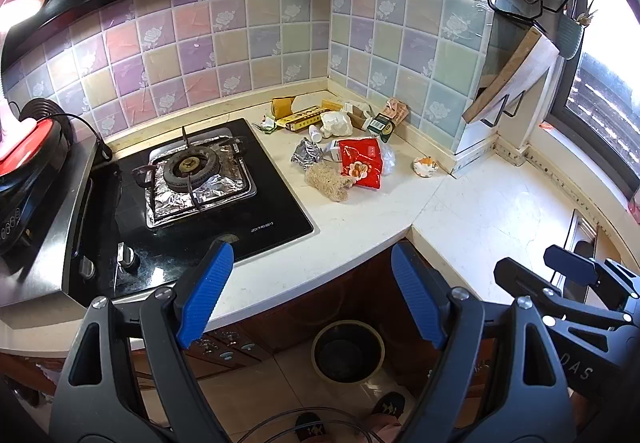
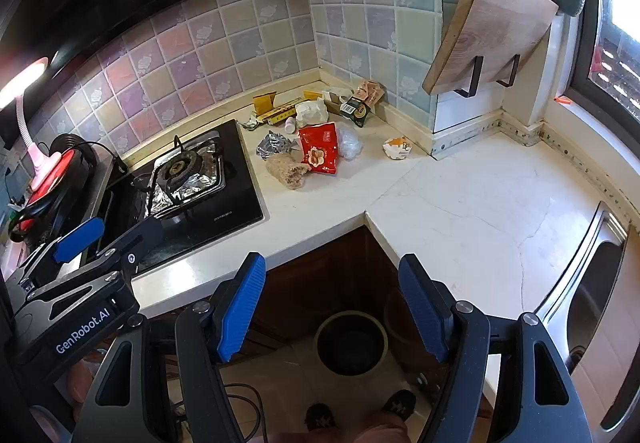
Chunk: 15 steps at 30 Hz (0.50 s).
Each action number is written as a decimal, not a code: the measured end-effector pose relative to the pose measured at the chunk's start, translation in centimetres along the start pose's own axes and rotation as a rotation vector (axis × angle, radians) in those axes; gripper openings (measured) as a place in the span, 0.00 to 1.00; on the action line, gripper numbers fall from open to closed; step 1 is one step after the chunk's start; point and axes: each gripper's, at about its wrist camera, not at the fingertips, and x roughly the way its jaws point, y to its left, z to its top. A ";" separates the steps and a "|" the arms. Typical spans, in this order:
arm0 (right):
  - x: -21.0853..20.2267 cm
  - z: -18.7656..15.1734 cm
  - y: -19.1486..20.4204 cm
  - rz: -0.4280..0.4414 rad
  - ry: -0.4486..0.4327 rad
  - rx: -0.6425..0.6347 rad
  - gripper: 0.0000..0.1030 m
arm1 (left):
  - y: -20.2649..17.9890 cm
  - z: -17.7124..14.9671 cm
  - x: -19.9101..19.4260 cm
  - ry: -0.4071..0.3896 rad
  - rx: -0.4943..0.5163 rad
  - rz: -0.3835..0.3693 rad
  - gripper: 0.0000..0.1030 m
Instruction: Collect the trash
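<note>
Left gripper (image 1: 312,291) and right gripper (image 2: 332,305): both spread wide, empty, held side by side above floor bin (image 2: 351,341), well short of countertop litter.

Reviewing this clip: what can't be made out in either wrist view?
- Bin contents: dark inside in both views.
- Print on the red packet and green box: too small.
- Pile items behind the white wad: partly hidden.
- Sink: cut off by the right view's edge.
</note>
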 end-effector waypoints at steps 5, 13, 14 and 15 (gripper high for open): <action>-0.7 -0.7 0.0 -0.006 -0.004 0.002 0.69 | 0.0 -0.2 -0.2 0.000 -0.002 -0.005 0.78; -1.2 -0.9 0.1 -0.021 -0.008 0.010 0.69 | 0.4 0.0 -0.5 0.001 -0.001 -0.023 0.78; -1.3 -0.9 0.0 -0.023 -0.008 0.011 0.69 | 0.3 0.0 -0.5 0.000 -0.002 -0.023 0.78; -1.4 -0.9 0.1 -0.027 -0.009 0.012 0.69 | 0.3 0.0 -0.5 0.001 -0.004 -0.026 0.78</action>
